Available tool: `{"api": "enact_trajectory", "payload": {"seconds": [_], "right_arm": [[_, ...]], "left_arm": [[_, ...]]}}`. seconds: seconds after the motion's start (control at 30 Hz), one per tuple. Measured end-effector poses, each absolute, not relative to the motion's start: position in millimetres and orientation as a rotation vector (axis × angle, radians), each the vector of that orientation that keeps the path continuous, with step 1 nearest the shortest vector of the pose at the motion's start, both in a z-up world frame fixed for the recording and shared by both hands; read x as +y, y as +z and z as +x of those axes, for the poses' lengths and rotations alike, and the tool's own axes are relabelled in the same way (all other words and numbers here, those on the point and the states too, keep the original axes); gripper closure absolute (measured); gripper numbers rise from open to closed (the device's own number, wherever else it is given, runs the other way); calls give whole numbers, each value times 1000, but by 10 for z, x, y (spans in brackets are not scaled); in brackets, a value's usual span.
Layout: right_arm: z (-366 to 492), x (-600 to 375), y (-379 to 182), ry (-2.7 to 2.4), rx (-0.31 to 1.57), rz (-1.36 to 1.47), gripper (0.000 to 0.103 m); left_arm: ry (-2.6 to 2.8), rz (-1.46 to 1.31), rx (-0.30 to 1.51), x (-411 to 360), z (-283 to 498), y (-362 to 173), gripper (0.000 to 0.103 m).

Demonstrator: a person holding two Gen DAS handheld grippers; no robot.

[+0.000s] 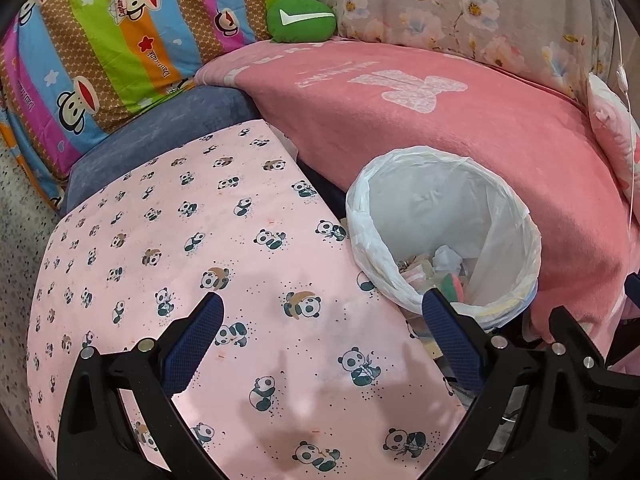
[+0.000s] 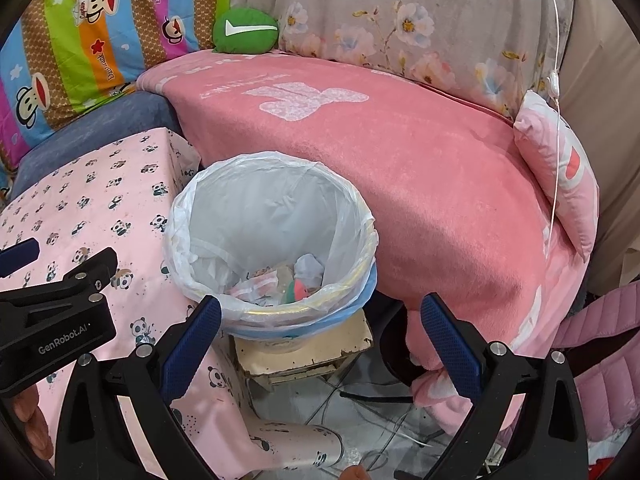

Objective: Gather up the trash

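Left gripper [image 1: 322,308] is released, jaws wide apart w/ nothing between them, hanging over the desk [image 1: 168,264], which wears a pink panda-print cloth. Right gripper [image 2: 320,312] is also released & empty, hanging just above the near rim of the bin [image 2: 276,184]. The bin has a white plastic liner & sits just right of the desk, touching the front of the pink blanket [image 2: 400,160] on the sofa behind it. Trash [image 2: 280,280] lies at the bottom of the bin: crumpled paper, wrappers, a green-&-pink scrap. The bin stands on a small cream stool [image 2: 312,348]. Far back, a green cushion [image 2: 245,31] w/ a white tick rests between a striped monkey-print quilt [image 2: 92,32] & a floral cover [image 2: 400,24].
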State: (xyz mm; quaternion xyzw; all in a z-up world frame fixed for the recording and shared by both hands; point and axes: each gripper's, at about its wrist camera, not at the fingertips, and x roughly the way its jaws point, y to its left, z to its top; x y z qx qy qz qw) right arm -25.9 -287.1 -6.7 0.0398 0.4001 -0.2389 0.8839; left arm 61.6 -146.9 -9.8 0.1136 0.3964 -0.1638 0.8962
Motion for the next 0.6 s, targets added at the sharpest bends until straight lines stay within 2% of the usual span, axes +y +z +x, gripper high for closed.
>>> {"api": "enact_trajectory", "payload": {"seconds": [0.6], "right_arm": [[-258, -2880, -88, -495, 839, 85, 7]], "left_arm": [[-342, 240, 829, -1466, 614, -124, 8]]}}
